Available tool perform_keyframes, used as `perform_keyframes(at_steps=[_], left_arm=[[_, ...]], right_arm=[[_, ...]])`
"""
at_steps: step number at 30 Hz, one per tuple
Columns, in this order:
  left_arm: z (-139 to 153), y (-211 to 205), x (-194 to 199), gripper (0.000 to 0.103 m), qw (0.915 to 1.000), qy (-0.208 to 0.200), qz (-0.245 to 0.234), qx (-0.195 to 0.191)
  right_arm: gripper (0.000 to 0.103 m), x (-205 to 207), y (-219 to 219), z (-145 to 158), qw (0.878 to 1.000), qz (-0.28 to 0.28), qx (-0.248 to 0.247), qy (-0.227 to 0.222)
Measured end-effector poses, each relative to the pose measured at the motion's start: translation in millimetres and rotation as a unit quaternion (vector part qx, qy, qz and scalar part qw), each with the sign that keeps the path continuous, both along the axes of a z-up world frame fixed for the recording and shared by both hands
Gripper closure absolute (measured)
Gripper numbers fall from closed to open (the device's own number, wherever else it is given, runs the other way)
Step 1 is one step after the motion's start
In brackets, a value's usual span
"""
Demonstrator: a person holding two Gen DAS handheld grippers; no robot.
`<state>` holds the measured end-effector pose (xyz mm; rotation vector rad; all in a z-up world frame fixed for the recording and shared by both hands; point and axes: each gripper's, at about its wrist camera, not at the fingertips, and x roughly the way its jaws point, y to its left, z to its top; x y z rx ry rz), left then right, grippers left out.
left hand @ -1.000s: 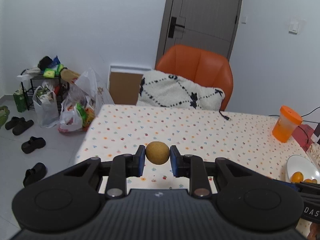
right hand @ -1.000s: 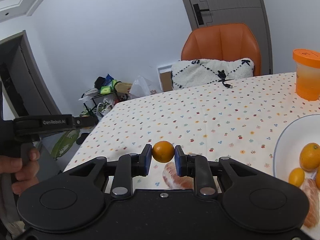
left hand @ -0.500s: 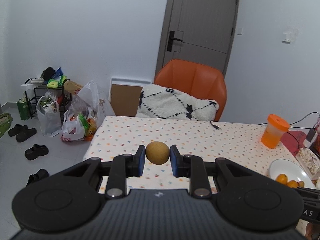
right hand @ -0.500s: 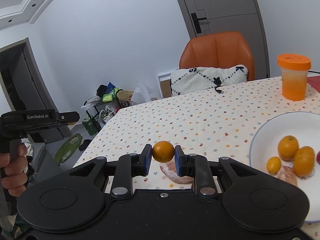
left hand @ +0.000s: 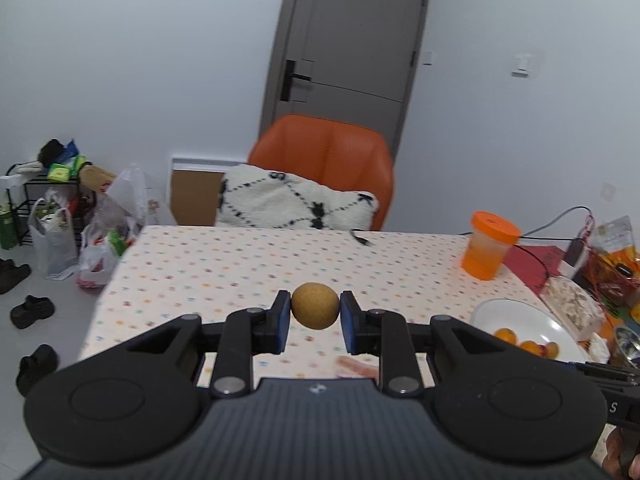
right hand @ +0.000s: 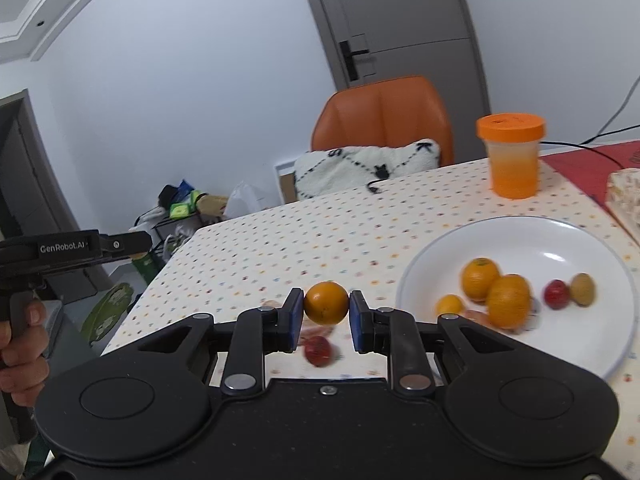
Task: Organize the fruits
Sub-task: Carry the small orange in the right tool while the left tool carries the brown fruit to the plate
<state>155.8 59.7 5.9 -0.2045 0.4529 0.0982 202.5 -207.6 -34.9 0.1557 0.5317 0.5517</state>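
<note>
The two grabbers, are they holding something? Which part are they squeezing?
Yes. The left gripper pinches a round brownish-yellow fruit by its two sides. The right gripper pinches a small orange the same way, across its middle.

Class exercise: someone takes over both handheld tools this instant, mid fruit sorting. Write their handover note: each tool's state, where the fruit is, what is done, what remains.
Left tool: shut on a brown round fruit, held above the table.
Right tool: shut on a small orange, just left of the white plate.
Done: several pieces of fruit already lie on the plate.
Left: plate both held fruits, then the red fruit on the dotted tablecloth near the right tool.
</note>
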Motion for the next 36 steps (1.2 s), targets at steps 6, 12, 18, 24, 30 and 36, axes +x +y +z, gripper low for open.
perform_keyframes(at_steps=[6,12,18,24,30,36], left_arm=[[-2.7,-28.4,4.5,0.078,0.9997,-0.001,-0.026,-0.002],[-4.4,-55.6,10.4,0.078,0.9988,-0.001,-0.050,-0.002],[-5.3,-83.0,12.5,0.078,0.9974,-0.001,-0.071,-0.003],[-9.2,-106.2,20.2,0.078,0.9956,0.002,-0.094,-0.005],[-16.3,-129.6,31.3,0.078,0.9931,0.010,-0.116,-0.008],[-22.2,-151.4,41.9,0.078,0.9906,0.017,-0.135,-0.009]], right_arm=[[0.080,-5.2,-27.0,0.4,1.000,-0.027,0.004,-0.003],[0.080,-8.4,-53.0,0.9,0.999,-0.050,0.008,-0.005],[0.080,-12.2,-74.8,0.5,0.998,-0.065,0.010,-0.007],[0.080,-14.1,-96.2,-2.7,0.997,-0.082,0.011,-0.004],[0.080,-15.4,-118.4,-5.9,0.995,-0.102,0.010,0.000],[0.080,-13.8,-138.4,-9.2,0.993,-0.120,0.013,0.002]])
